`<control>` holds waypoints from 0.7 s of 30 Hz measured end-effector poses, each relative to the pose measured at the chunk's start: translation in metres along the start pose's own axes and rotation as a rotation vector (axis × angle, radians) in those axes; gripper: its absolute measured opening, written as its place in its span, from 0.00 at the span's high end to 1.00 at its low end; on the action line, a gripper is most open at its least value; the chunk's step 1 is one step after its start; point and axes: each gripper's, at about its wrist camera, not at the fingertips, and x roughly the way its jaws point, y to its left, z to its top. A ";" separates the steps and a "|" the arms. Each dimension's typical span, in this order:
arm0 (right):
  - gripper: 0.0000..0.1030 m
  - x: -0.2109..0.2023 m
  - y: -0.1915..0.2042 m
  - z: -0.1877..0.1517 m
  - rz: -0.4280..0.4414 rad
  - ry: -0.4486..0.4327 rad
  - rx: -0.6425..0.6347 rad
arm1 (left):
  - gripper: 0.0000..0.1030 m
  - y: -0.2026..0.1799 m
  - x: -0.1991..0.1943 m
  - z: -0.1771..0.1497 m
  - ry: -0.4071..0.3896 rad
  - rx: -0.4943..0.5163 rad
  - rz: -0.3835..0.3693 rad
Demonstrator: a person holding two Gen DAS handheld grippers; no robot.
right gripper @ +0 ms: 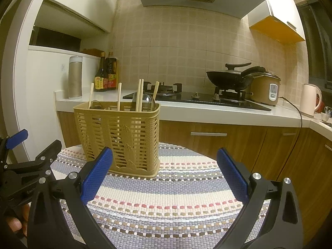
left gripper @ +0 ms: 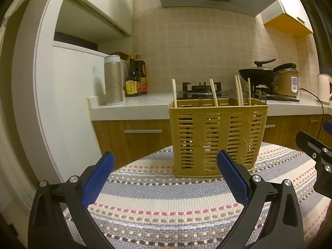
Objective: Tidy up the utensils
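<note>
A tan slatted utensil basket (left gripper: pixel 217 137) stands upright on a striped woven mat (left gripper: pixel 166 203). Several wooden chopsticks (left gripper: pixel 213 92) and dark spoons stick up out of it. My left gripper (left gripper: pixel 165 159) is open and empty, low over the mat, just in front of the basket. In the right wrist view the same basket (right gripper: pixel 118 134) stands ahead to the left, with chopsticks (right gripper: pixel 140 95) in it. My right gripper (right gripper: pixel 165 155) is open and empty, to the right of the basket. The left gripper also shows at the left edge of the right wrist view (right gripper: pixel 22 147).
Behind the mat (right gripper: pixel 166 203) runs a white counter (right gripper: pixel 207 112) over wooden cabinets, with a gas hob, a black wok (right gripper: pixel 228 78), a rice cooker (right gripper: pixel 265 89), a kettle (right gripper: pixel 311 99), sauce bottles (left gripper: pixel 136 76) and a steel flask (left gripper: pixel 113 81). A white fridge (left gripper: pixel 68 95) stands at left.
</note>
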 end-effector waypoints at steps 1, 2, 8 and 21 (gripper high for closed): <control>0.07 0.000 0.000 0.000 0.001 0.001 0.001 | 0.07 0.000 0.000 0.000 0.002 -0.002 -0.002; 0.07 0.000 0.000 0.000 0.001 0.001 0.001 | 0.07 0.000 0.000 0.000 0.002 -0.003 -0.002; 0.07 0.000 0.000 0.000 0.001 0.001 0.000 | 0.07 0.001 0.000 0.000 0.002 -0.010 -0.004; 0.07 0.001 0.001 -0.001 0.004 0.005 -0.004 | 0.07 0.001 0.000 0.000 0.005 -0.009 -0.004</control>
